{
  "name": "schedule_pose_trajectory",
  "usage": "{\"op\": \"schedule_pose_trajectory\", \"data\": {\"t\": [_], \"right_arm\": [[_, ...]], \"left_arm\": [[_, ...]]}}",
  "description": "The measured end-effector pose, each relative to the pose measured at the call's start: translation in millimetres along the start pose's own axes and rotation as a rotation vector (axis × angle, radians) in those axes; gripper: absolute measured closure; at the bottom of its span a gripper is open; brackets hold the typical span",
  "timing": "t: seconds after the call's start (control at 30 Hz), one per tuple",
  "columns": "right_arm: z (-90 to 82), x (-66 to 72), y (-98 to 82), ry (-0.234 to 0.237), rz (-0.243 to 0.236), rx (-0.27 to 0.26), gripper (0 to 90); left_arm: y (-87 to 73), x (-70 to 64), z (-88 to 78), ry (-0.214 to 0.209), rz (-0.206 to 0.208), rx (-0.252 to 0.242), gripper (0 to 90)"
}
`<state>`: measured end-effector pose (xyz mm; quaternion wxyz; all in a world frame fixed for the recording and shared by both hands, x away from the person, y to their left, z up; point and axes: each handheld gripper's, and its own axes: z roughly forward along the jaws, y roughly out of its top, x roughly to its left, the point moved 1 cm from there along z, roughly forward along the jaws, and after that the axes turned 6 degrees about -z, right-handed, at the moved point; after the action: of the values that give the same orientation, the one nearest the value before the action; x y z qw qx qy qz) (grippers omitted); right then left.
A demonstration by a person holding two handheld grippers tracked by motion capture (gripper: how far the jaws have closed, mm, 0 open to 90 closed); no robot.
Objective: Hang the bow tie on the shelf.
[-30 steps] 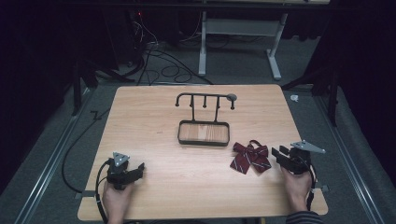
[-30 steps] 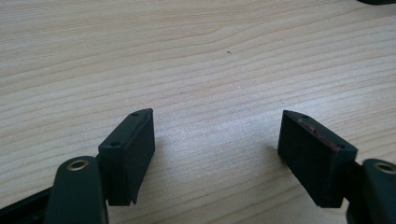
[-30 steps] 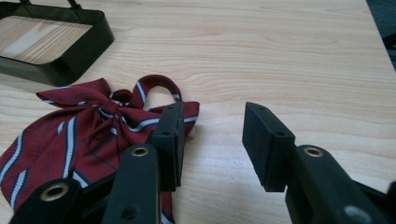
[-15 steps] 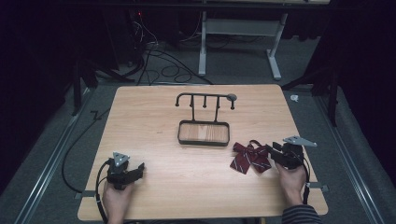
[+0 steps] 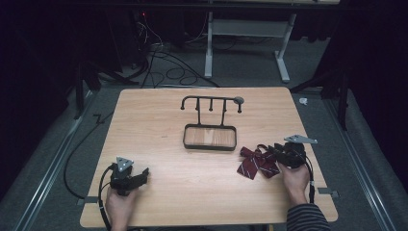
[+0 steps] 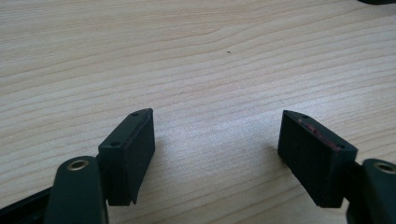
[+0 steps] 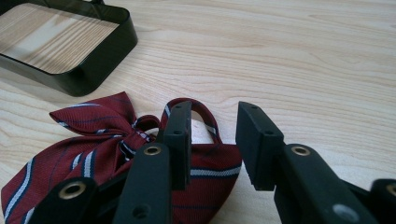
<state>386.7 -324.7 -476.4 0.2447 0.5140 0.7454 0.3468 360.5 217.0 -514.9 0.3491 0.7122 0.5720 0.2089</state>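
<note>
A dark red bow tie (image 5: pixel 255 163) with pale stripes lies flat on the wooden table, right of the middle. My right gripper (image 5: pixel 270 151) reaches it from the right, low over its right wing. In the right gripper view the tie (image 7: pixel 84 149) lies under and left of the right gripper (image 7: pixel 212 121). The jaws have just been closing. The tie's neck loop and the wing's edge sit in the gap between them, and the pads do not press on the cloth. My left gripper (image 5: pixel 143 174) rests open at the front left, with bare wood between the jaws of the left gripper (image 6: pixel 217 126).
A black metal rack (image 5: pixel 210 103) with hooks stands mid-table over its black-rimmed tray (image 5: pixel 210 144), just behind and left of the tie. The tray's corner (image 7: pixel 93 74) is close beyond the tie. Cables and a desk frame lie on the floor behind the table.
My right gripper has slid left across the table onto the bow tie's right wing, and its jaws have narrowed. The left gripper and the tie have stayed put.
</note>
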Motion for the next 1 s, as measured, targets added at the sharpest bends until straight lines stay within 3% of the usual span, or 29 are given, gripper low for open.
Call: {"op": "schedule_pose_trajectory", "data": {"t": [0.33,1.0], "right_arm": [[9.5,0.7,5.5,-0.018,-0.018,0.025,67.9],[33.7,-4.3,10.9,0.015,-0.004,0.100,70.8]], "left_arm": [[0.0,0.1,0.0,-0.001,0.000,0.000,27.8],[-0.1,0.6,-0.1,-0.004,-0.003,-0.002,27.7]]}}
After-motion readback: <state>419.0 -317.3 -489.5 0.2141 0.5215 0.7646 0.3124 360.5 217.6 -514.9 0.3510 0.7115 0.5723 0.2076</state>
